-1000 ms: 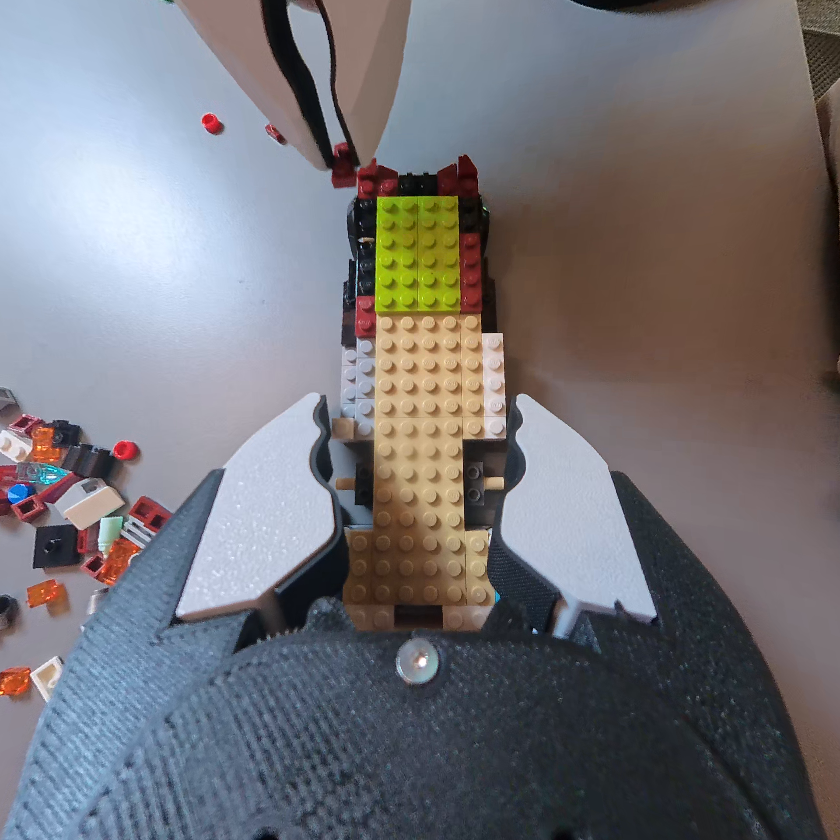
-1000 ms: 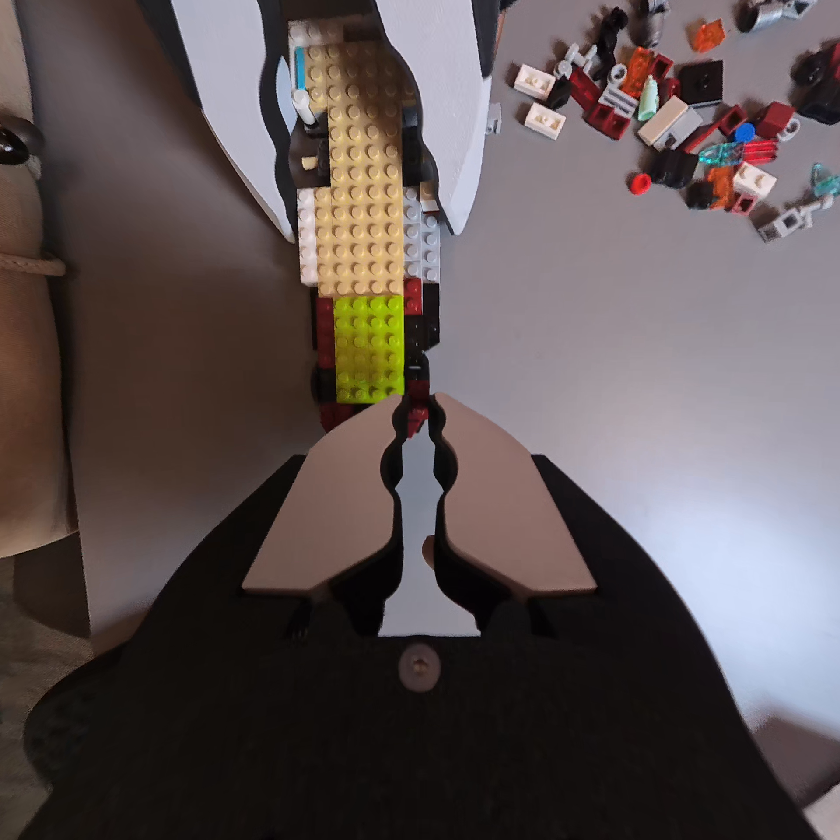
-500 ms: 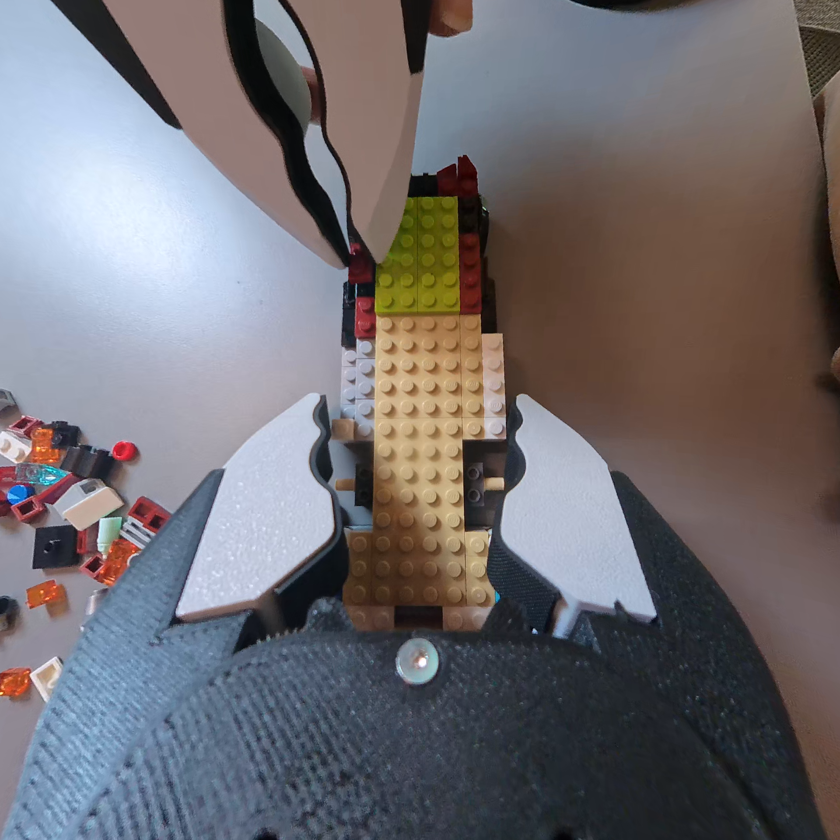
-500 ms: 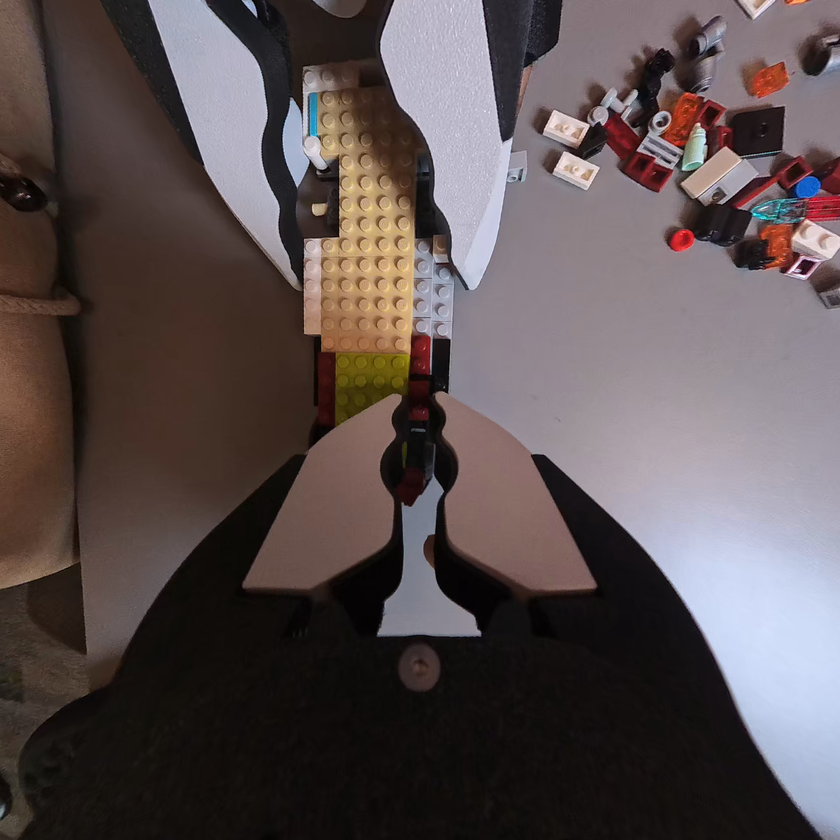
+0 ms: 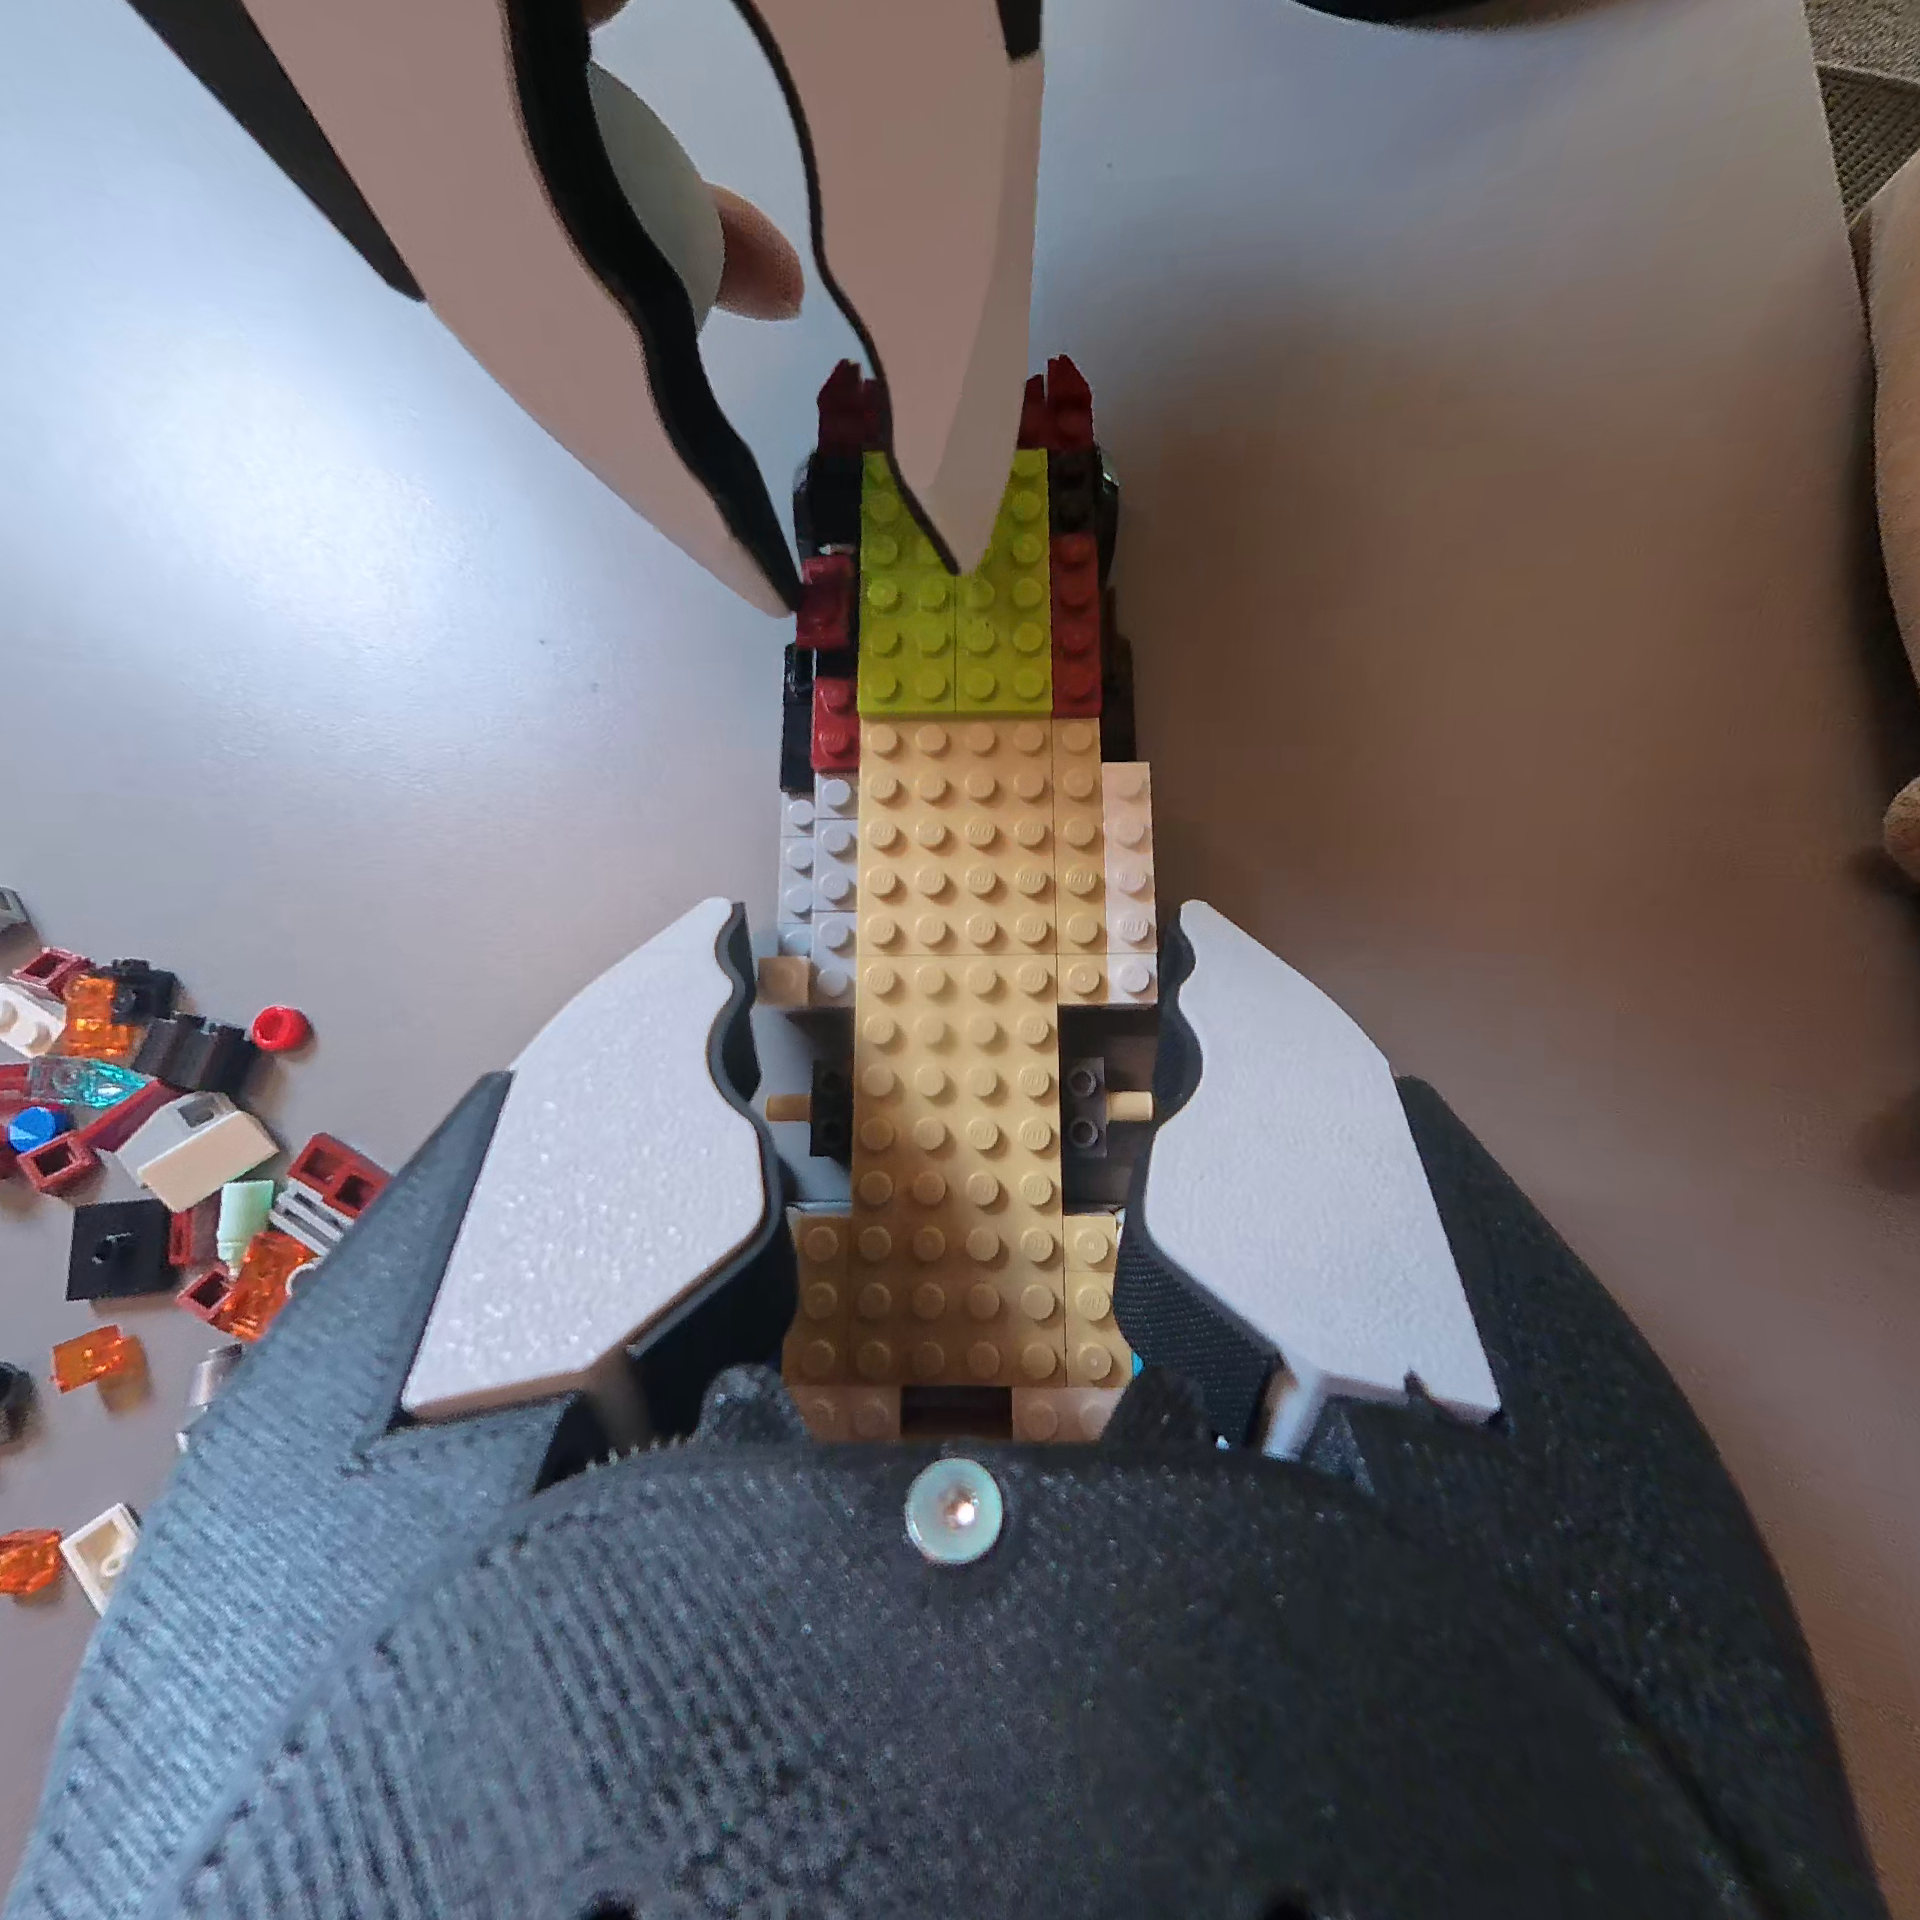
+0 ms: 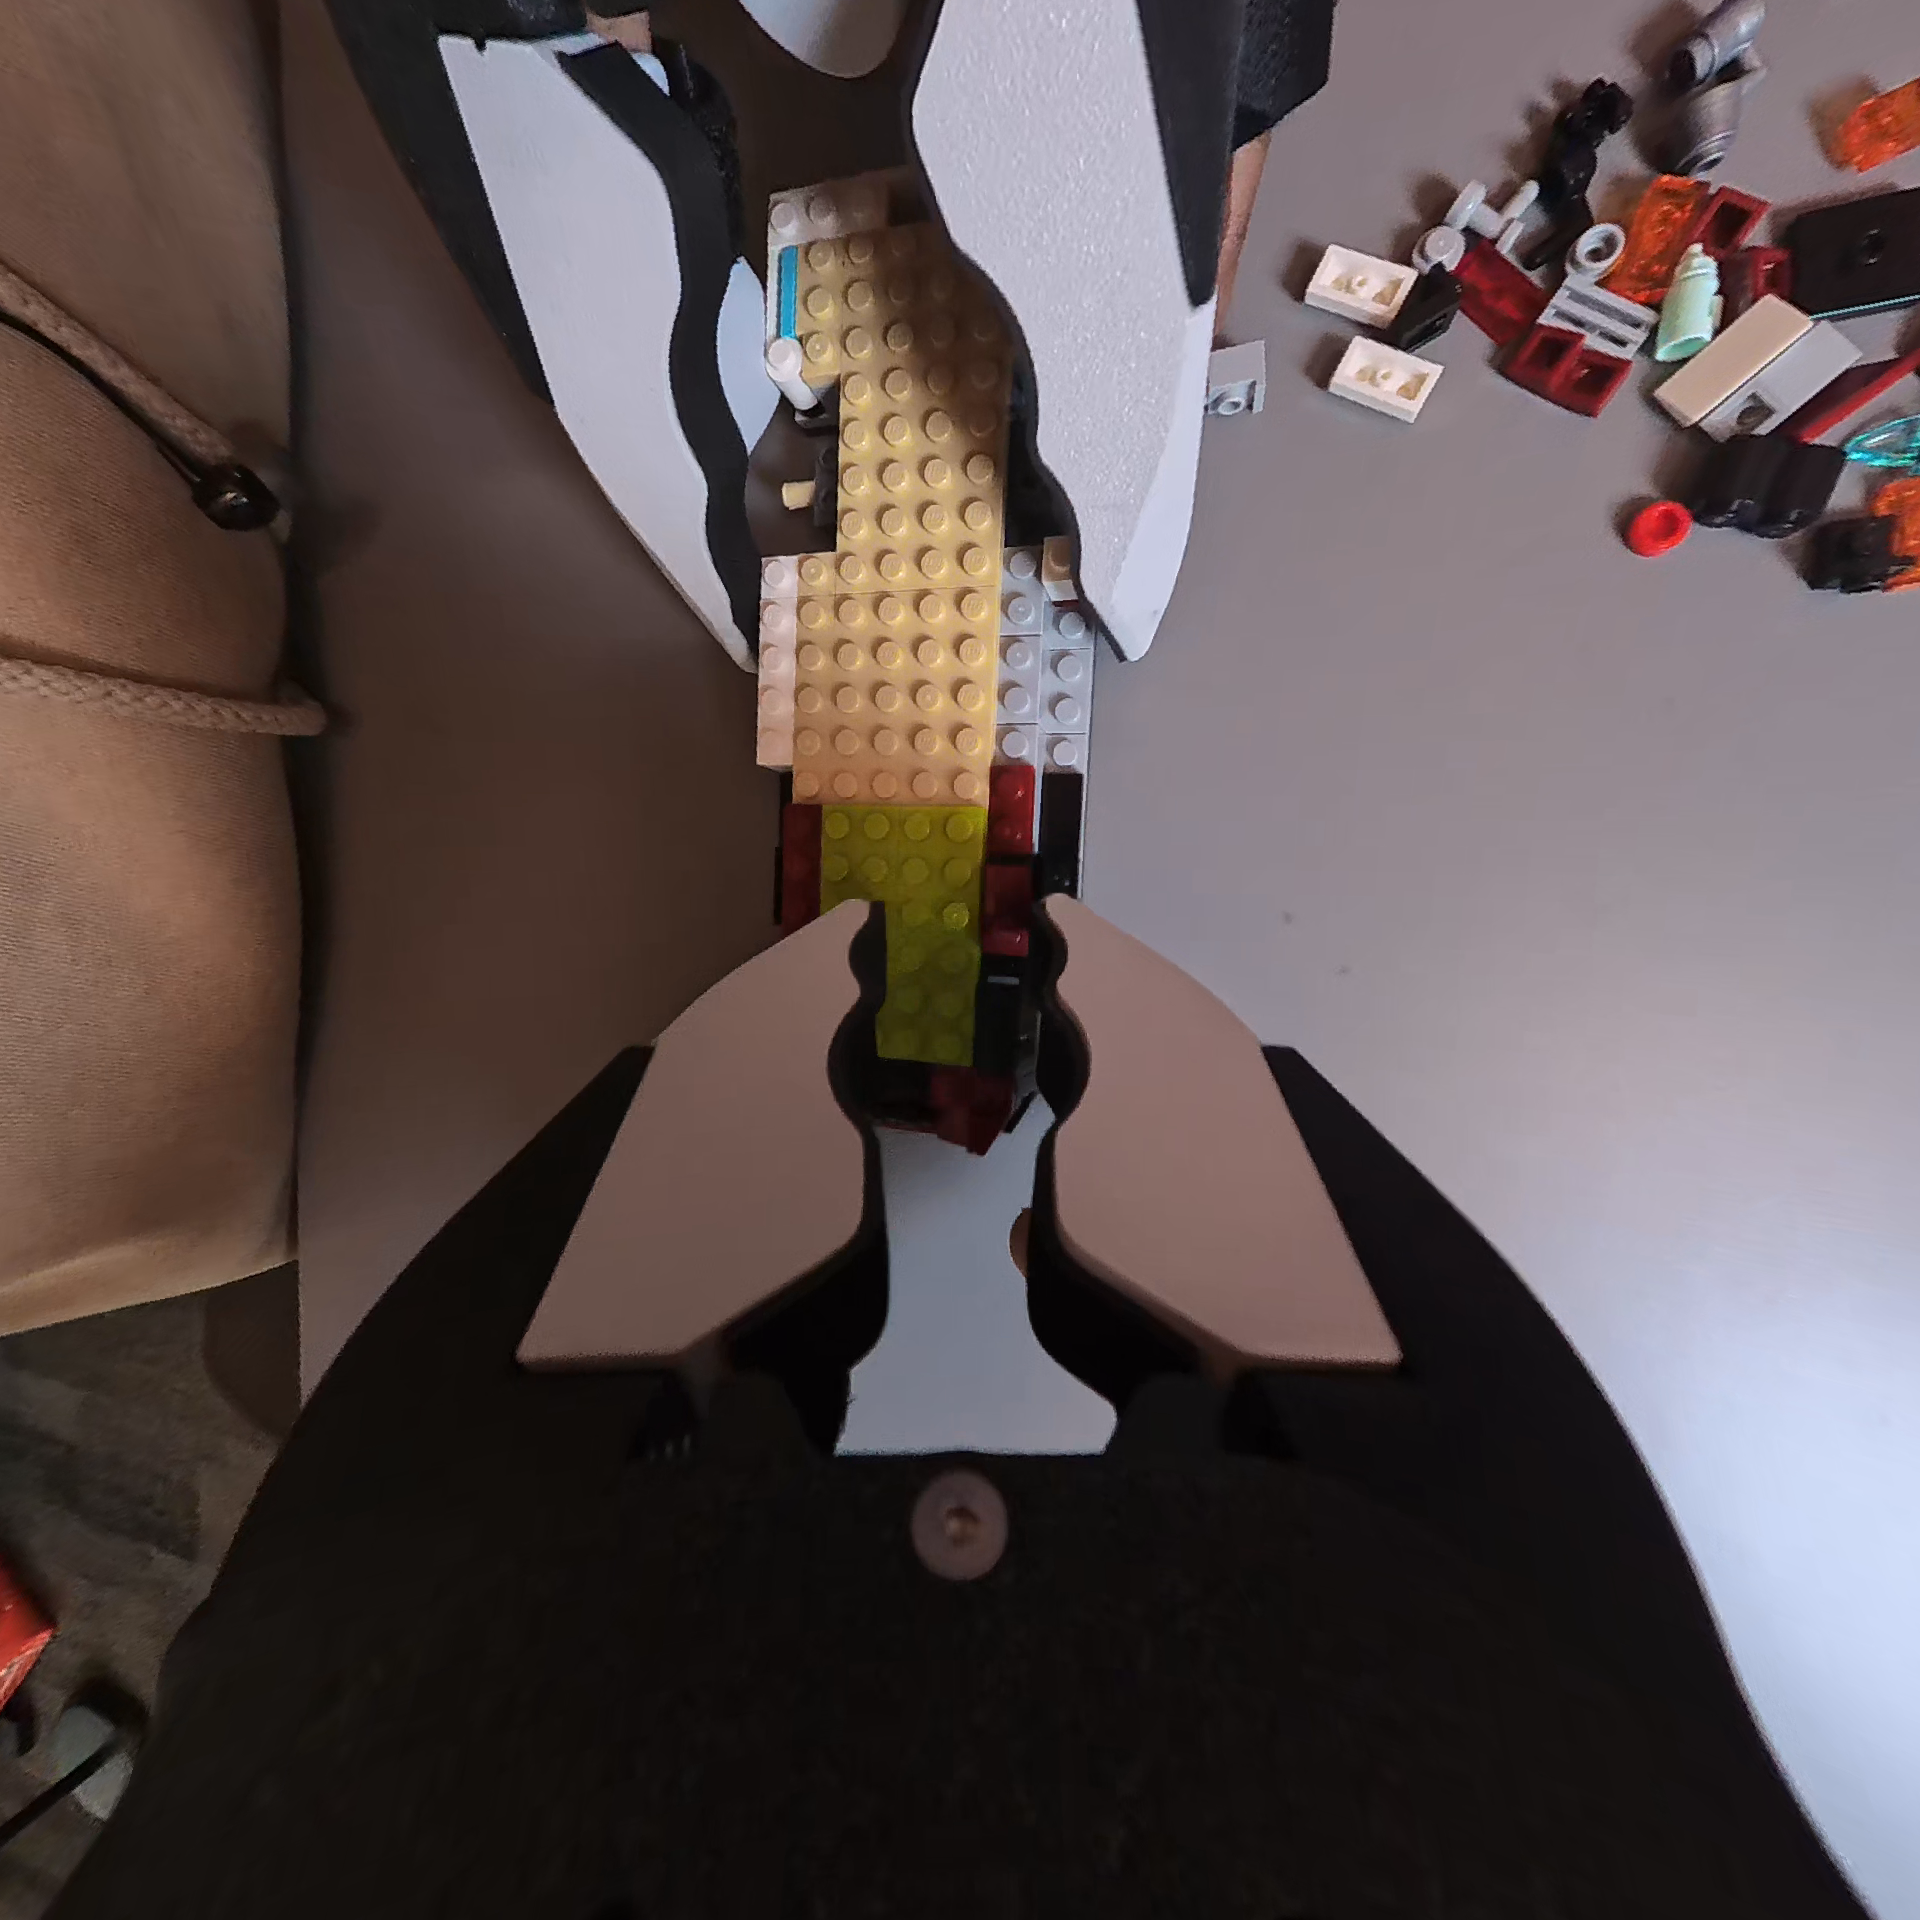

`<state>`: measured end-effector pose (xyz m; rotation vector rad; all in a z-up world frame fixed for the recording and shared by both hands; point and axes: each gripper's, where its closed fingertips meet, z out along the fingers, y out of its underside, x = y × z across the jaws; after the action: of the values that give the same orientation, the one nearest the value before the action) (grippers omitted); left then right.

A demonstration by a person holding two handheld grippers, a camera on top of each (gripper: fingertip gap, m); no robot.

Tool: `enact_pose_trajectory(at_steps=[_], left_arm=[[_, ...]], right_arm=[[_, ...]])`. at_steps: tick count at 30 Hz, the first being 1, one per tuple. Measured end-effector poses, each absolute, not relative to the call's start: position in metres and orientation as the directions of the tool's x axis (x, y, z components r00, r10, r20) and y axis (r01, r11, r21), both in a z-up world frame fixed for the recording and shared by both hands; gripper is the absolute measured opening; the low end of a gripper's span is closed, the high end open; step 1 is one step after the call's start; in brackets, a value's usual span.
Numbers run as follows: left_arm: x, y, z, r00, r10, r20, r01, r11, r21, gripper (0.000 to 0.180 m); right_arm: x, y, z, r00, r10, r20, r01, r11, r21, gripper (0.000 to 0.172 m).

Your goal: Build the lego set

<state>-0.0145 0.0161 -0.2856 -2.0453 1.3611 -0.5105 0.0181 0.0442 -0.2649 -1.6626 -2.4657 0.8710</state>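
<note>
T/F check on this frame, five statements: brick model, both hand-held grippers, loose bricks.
1. The left hand-held gripper straddles the brick model's tan end. True.
2. The lime plates sit at the end nearer the left hand-held gripper. False: at the far end, by the right hand-held gripper.
3. The right hand-held gripper's jaws stand apart. True.
4. The loose bricks are stacked on the model. False: scattered on the table.
5. The model is all red. False: mostly tan.

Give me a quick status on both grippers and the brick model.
Left gripper clamps brick model at its tan end. Right gripper open over lime end, one finger beside a dark red brick. Loose bricks aside.
</note>
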Motion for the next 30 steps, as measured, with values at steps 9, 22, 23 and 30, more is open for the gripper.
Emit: enact_pose_trajectory(at_steps=[9,22,23,30], left_arm=[[-0.014,0.016,-0.286,0.391,-0.92,-0.013,-0.674,-0.277,-0.685,0.075],[-0.014,0.016,-0.285,0.389,-0.921,-0.015,-0.674,-0.273,-0.687,0.075],[-0.014,0.016,-0.286,0.388,-0.921,-0.016,-0.674,-0.273,-0.687,0.075],[-0.014,0.016,-0.286,0.384,-0.923,-0.023,-0.676,-0.265,-0.687,0.075]], right_arm=[[0.024,0.044,-0.267,-0.437,0.868,-0.236,0.833,0.292,-0.469,0.03],[0.017,0.053,-0.254,-0.421,0.877,-0.233,0.814,0.251,-0.524,0.021],[0.014,0.055,-0.253,-0.412,0.881,-0.232,0.809,0.236,-0.539,0.017],[0.005,0.052,-0.261,-0.419,0.878,-0.23,0.799,0.237,-0.553,0.011]])
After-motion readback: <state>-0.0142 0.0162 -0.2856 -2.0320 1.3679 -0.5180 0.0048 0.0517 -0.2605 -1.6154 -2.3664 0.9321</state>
